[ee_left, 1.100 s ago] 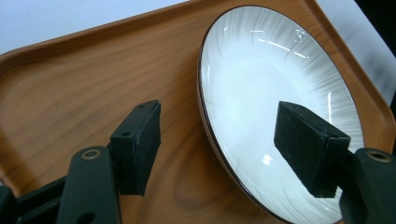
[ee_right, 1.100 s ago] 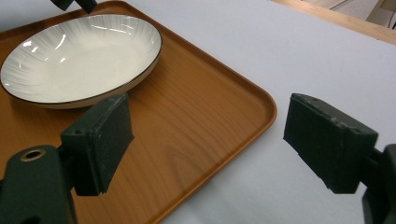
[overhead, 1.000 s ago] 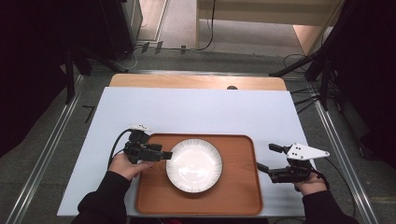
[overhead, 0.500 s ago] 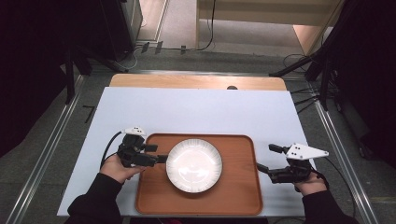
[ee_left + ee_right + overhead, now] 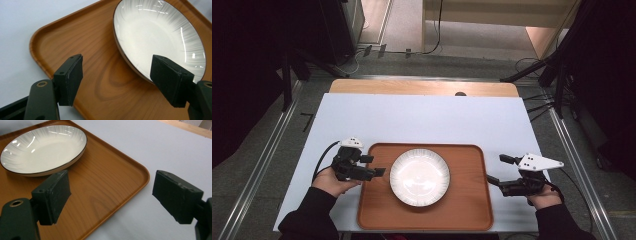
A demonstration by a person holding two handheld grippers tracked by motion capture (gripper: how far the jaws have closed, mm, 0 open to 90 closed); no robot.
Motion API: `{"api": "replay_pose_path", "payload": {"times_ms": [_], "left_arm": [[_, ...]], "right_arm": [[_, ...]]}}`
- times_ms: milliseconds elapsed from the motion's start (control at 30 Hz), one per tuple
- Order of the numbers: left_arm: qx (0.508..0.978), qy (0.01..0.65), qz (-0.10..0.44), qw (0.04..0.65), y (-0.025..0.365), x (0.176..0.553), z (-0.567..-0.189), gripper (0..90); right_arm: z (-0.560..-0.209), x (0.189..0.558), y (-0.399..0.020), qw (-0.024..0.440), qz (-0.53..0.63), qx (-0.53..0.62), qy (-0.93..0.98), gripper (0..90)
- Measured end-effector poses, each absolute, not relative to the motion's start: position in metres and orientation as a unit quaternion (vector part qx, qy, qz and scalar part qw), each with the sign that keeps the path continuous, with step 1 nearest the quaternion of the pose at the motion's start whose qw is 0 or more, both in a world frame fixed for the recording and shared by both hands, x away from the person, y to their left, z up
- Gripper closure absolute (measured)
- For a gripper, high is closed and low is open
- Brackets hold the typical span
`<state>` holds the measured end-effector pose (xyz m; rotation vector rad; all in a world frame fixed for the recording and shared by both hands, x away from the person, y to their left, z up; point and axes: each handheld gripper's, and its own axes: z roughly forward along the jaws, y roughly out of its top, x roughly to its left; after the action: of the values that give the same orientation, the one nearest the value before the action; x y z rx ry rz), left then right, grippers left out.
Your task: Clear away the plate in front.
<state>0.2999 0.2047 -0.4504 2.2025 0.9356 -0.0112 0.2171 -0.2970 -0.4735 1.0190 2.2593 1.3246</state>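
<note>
Lying on tray [image 5: 472, 210] — plate [image 5: 420, 176] just beside left gripper [image 5: 377, 166].

The desk [image 5: 422, 120] is viewed from high above, looking forward and down. The tray [image 5: 100, 82] and plate [image 5: 42, 147] are seen close from both gripper views, from opposite ends.

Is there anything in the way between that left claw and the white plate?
Nothing visible. The left gripper hangs open over the wooden tray's left edge, its jaws having just been opening with nothing between them. Bare tray wood lies between it and the plate.
</note>
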Motion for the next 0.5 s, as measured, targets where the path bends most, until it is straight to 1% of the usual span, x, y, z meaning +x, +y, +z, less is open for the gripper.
{"api": "replay_pose_path", "payload": {"times_ms": [100, 400, 500], "left_arm": [[0.853, 0.358, 0.011, 0.38, 0.21, 0.297, -0.448, 26.4], [0.849, 0.368, 0.034, 0.377, 0.227, 0.294, -0.447, 24.9], [0.847, 0.374, 0.051, 0.374, 0.236, 0.293, -0.448, 24.9]], "right_arm": [[-0.474, 0.217, -0.297, 0.165, 0.465, 0.357, 0.793, 15.5], [-0.474, 0.217, -0.297, 0.164, 0.465, 0.357, 0.793, 15.5], [-0.474, 0.217, -0.297, 0.164, 0.466, 0.359, 0.792, 15.5]]}}
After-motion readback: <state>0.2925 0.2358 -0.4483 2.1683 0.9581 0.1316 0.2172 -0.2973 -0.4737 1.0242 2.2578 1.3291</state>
